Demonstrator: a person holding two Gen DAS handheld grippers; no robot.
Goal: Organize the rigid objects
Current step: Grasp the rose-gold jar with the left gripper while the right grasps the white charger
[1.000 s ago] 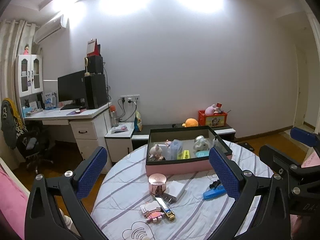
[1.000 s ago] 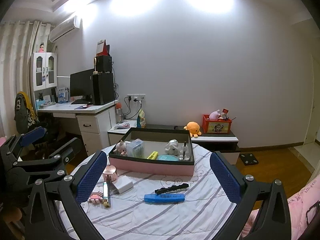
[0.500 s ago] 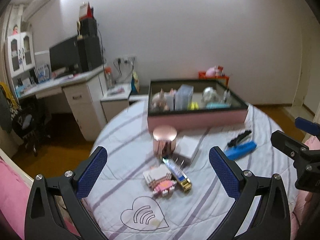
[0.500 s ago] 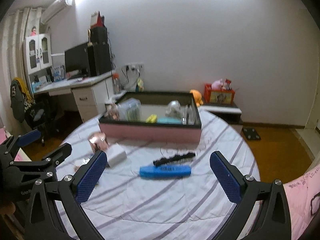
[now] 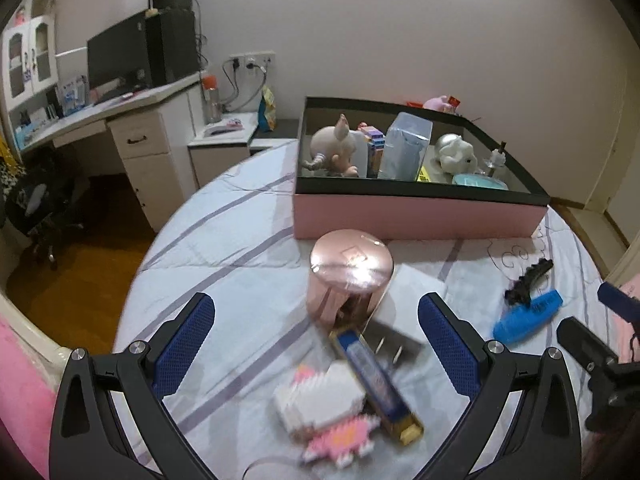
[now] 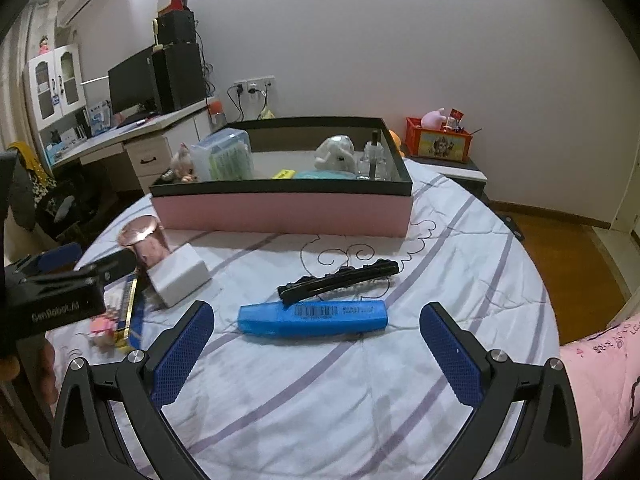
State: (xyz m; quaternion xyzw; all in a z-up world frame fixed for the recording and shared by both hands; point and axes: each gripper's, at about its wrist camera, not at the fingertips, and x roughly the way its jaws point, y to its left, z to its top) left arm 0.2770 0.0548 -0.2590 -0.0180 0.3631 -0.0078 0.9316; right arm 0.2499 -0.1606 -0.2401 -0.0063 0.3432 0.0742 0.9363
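On the round striped table stands a pink box [image 5: 416, 216] [image 6: 280, 212] with dolls, a clear case and a small bottle inside. My left gripper [image 5: 316, 332] is open, low over a rose-gold tin [image 5: 350, 276], a white adapter [image 6: 180, 272], a blue-and-gold bar [image 5: 376, 380] and a pink block toy [image 5: 328, 412]. My right gripper [image 6: 316, 352] is open, just short of a blue case [image 6: 312, 318] with a black hair clip [image 6: 340, 280] behind it. Neither gripper touches anything.
A white desk [image 5: 132, 128] with a monitor stands at the back left, with a dark chair [image 5: 36, 208] beside it. A low cabinet carries a red toy crate [image 6: 438, 142]. Pink bedding [image 6: 600, 380] lies at the right. Wooden floor surrounds the table.
Both grippers have tilted down and come closer to the table, so the loose items now look much larger. Both stay open and nothing on the table has moved.
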